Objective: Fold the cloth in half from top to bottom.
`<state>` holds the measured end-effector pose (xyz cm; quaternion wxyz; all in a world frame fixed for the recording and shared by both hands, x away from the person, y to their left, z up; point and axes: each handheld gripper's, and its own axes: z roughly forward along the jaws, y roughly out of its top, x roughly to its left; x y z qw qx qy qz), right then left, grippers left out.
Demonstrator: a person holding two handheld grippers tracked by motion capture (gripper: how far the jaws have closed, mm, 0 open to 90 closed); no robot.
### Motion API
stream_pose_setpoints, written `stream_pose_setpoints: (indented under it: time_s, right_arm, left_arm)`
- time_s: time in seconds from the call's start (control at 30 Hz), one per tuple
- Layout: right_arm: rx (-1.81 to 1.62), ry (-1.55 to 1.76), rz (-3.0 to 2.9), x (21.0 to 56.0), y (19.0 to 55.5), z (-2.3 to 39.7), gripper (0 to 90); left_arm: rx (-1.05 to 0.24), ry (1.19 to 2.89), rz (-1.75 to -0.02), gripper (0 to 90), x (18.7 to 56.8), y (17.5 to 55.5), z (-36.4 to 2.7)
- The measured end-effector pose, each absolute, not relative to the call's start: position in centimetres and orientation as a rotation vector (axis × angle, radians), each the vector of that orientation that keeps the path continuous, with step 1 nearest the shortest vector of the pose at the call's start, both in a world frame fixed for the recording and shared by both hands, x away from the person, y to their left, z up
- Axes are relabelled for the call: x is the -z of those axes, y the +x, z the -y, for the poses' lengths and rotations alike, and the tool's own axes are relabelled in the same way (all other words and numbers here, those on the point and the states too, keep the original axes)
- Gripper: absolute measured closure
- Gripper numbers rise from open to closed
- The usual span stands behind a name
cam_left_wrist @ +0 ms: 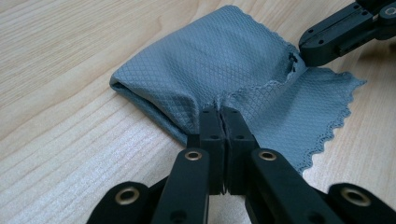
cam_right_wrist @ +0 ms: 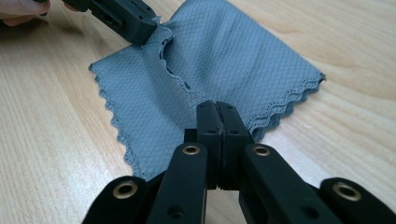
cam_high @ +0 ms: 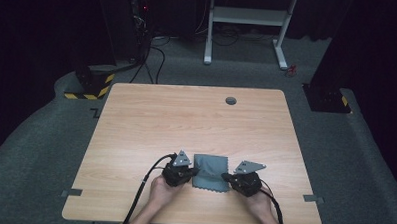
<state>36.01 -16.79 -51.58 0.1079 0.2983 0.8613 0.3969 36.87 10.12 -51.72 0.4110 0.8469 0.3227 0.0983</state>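
Observation:
A grey quilted cloth [cam_high: 210, 172] with scalloped edges lies folded on the wooden table [cam_high: 186, 121], near its front edge. My left gripper [cam_high: 195, 171] comes at the cloth from its left side. In the left gripper view it [cam_left_wrist: 222, 112] is shut on the upper layer's edge of the cloth [cam_left_wrist: 205, 60]. My right gripper [cam_high: 225, 177] meets the cloth from the right. In the right gripper view it [cam_right_wrist: 217, 108] is shut on the scalloped edge of the cloth [cam_right_wrist: 233, 56]. The pinched upper layer is lifted slightly while the lower layer stays flat on the wood.
A round cable hole [cam_high: 231, 100] sits near the table's far edge. Beyond the table stand a white desk frame [cam_high: 250, 16] and a black base with yellow stripes [cam_high: 90, 83] on the grey carpet. The person's hands [cam_high: 161, 191] enter from the front edge.

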Motion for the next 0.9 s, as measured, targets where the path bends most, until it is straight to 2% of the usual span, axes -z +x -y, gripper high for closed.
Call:
stream_pose_setpoints:
  time_s: [0.9]
  right_arm:
    - [-1.177, 0.857, -2.528, 52.1, 34.4, 17.0, 89.0]
  left_arm:
    - [-0.244, 2.13, -0.798, 86.3, 52.0, 35.2, -10.2]
